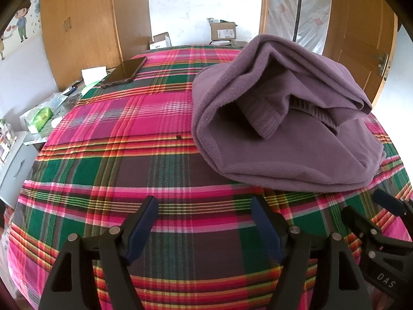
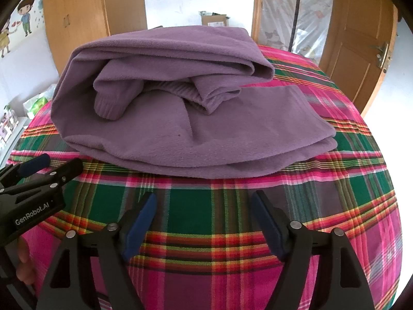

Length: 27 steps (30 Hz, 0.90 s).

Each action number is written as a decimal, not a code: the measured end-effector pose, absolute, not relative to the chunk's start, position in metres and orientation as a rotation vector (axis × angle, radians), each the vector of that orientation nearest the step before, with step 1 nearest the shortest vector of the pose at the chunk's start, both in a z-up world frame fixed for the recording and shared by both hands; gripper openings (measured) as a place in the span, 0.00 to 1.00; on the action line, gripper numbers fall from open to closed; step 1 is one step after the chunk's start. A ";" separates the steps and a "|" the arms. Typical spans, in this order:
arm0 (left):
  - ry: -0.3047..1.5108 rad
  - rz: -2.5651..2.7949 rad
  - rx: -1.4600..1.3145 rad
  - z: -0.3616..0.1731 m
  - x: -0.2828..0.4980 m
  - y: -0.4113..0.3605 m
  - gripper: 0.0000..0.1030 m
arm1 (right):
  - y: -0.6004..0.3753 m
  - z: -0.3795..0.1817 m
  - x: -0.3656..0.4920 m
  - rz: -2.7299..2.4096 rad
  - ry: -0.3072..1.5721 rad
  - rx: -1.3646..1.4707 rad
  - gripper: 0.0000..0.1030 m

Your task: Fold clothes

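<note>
A purple fleece garment [image 1: 284, 118] [image 2: 167, 98] lies folded in a bulky stack on the plaid bedspread [image 1: 129, 155] [image 2: 322, 193]. Its ribbed cuffs poke out of the open fold toward me. My left gripper [image 1: 204, 204] hovers open over the bare bedspread, left of and nearer than the garment, with nothing between its fingers. My right gripper [image 2: 204, 199] is open too, just short of the garment's near edge. In the left wrist view the right gripper [image 1: 369, 206] shows at the lower right; in the right wrist view the left gripper [image 2: 54, 165] shows at the left.
A dark phone [image 1: 124, 72] lies at the bed's far left corner. Beyond the left edge a side table [image 1: 33, 139] holds a tissue pack [image 1: 41, 116] and clutter. Wooden wardrobe [image 1: 82, 25], cardboard boxes [image 1: 223, 31] and a door [image 1: 361, 51] stand behind.
</note>
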<state>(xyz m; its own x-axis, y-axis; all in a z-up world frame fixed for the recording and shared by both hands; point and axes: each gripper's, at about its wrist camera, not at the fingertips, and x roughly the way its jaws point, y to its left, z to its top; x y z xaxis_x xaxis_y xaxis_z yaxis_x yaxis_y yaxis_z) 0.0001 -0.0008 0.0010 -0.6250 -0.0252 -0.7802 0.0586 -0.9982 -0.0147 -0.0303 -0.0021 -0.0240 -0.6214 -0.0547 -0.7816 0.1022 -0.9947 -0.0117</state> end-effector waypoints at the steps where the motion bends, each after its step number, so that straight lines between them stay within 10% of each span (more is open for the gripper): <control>1: 0.062 -2.789 1.339 0.001 0.000 -0.001 0.74 | -0.005 -0.024 -0.030 -2.752 0.084 1.324 0.76; 27: 0.121 -2.803 1.407 0.009 0.003 -0.013 0.67 | -0.005 -0.024 -0.031 -2.753 0.077 1.326 0.76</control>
<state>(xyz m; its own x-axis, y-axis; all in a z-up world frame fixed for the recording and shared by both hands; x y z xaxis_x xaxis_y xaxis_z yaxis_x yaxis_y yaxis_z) 0.0026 -0.0134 0.0094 -0.5983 0.0320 -0.8007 0.0372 -0.9970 -0.0677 -0.0310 -0.0046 -0.0236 -0.6207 -0.0549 -0.7821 0.0985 -0.9951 -0.0084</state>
